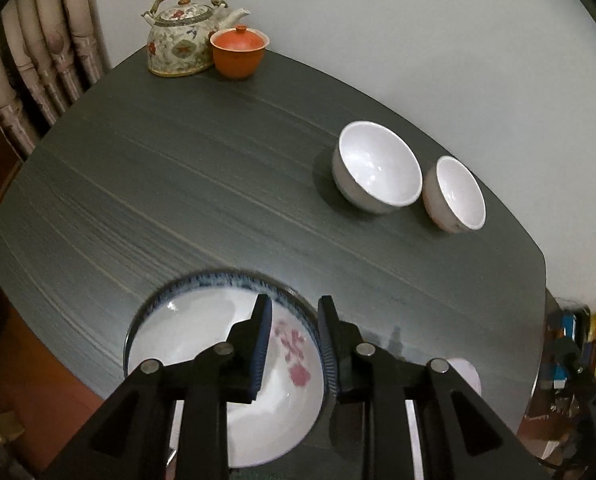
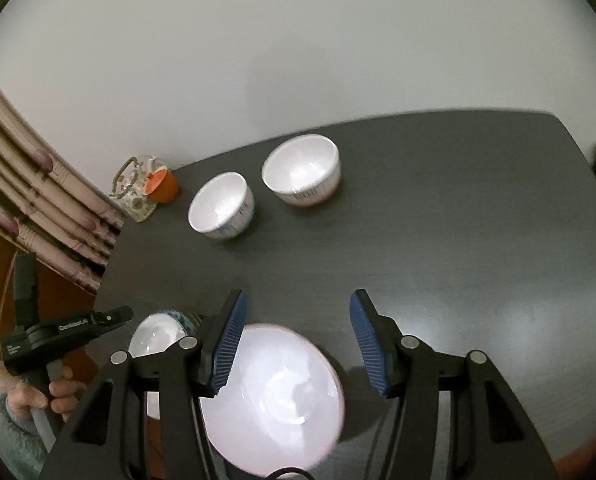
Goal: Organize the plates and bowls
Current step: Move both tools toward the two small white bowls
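Four vessels are being shown unstacked on the dark table [image 1: 178,184]: two white bowls [image 1: 379,168] are sitting side by side at the far right, while a blue-rimmed bowl [image 1: 202,344] and a pink-white plate [image 2: 274,396] are lying apart at the near edge. The left gripper [image 1: 294,344] is being held narrowly parted over the blue-rimmed bowl's right rim, gripping nothing, and the right gripper [image 2: 298,340] is being held wide apart above the plate, empty. Most sorting is judged to be remaining.
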`<act>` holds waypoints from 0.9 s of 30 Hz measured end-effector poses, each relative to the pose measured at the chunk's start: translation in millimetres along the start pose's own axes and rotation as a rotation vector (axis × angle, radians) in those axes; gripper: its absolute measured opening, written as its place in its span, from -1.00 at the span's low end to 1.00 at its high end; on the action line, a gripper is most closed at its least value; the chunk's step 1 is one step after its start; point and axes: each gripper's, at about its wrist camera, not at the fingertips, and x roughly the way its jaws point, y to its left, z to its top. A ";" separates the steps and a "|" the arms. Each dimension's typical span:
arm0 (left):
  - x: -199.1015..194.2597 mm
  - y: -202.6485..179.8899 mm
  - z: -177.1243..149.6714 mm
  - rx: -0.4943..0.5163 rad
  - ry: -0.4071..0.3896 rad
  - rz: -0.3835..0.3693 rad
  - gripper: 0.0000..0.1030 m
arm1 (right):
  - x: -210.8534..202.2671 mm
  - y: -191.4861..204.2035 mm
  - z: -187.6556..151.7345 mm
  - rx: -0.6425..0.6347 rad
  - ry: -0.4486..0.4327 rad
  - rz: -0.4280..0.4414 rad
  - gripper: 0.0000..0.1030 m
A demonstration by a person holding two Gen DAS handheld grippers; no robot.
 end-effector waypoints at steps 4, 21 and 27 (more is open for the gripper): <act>11.0 1.6 21.4 -0.019 0.006 -0.006 -0.53 | 10.3 20.4 22.4 -0.073 -0.014 0.005 0.07; 84.1 -15.8 97.8 -0.086 0.036 -0.165 -0.53 | 151.6 55.3 84.3 0.003 0.210 0.118 0.14; 112.9 -19.9 110.6 -0.095 0.067 -0.176 -0.53 | 198.6 58.5 91.8 0.056 0.271 0.134 0.04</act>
